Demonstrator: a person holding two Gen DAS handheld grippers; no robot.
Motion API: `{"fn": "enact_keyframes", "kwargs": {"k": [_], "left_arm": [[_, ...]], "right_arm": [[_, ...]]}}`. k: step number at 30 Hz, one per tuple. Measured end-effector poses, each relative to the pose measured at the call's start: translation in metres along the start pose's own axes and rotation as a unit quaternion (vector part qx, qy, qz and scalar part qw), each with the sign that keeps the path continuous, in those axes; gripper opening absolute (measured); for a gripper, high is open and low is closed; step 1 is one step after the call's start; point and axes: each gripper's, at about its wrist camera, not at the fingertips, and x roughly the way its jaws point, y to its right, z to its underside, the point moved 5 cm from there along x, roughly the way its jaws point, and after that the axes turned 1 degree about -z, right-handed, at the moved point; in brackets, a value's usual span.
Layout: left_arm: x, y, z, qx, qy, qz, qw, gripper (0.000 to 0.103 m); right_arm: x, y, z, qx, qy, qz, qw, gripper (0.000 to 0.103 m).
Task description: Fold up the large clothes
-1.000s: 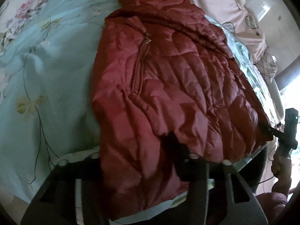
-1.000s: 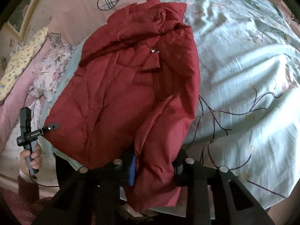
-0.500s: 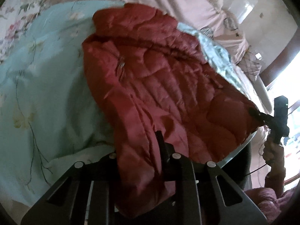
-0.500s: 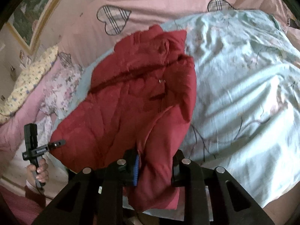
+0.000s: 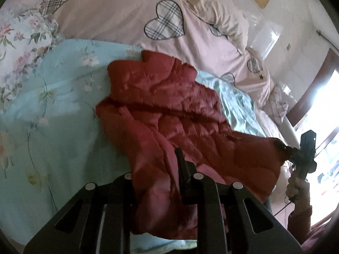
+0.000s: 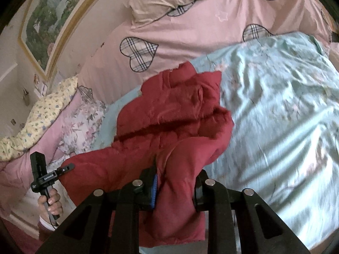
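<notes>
A dark red quilted jacket (image 5: 169, 114) lies on a light blue floral quilt (image 5: 53, 110); its near hem is lifted off the bed. My left gripper (image 5: 156, 169) is shut on one hem corner, which hangs down between its fingers. My right gripper (image 6: 175, 182) is shut on the other hem corner of the jacket (image 6: 169, 127). Each gripper shows in the other's view, the right one (image 5: 281, 146) and the left one (image 6: 67, 167), pinching the stretched hem. The far collar end rests on the quilt (image 6: 275, 105).
A pink duvet with plaid hearts (image 5: 165, 23) and pillows (image 6: 169, 2) lie beyond the jacket. A floral pillow (image 5: 17, 42) is at the left. A framed picture (image 6: 53, 21) hangs on the wall. A bright window (image 5: 322, 110) is at the right.
Both grippers have risen and pulled back with the hem, lifting the jacket's near half off the quilt. The views now tilt up toward the pillows and wall.
</notes>
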Motion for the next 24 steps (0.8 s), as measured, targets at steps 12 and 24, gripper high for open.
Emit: {"fn": "enact_keyframes", "kwargs": {"k": [12,24], "left_arm": [[0.015,-0.004,-0.058,-0.007,0.045,-0.014,0.9989,0.017],[0.049,-0.012,-0.109,-0.038,0.07,-0.036,0.9961,0.018]], "right_arm": [[0.022,-0.002,-0.051,-0.008,0.037,-0.002,0.999,0.022],[0.066,0.009,-0.1,-0.004,0.065,0.01,0.998,0.024]]}}
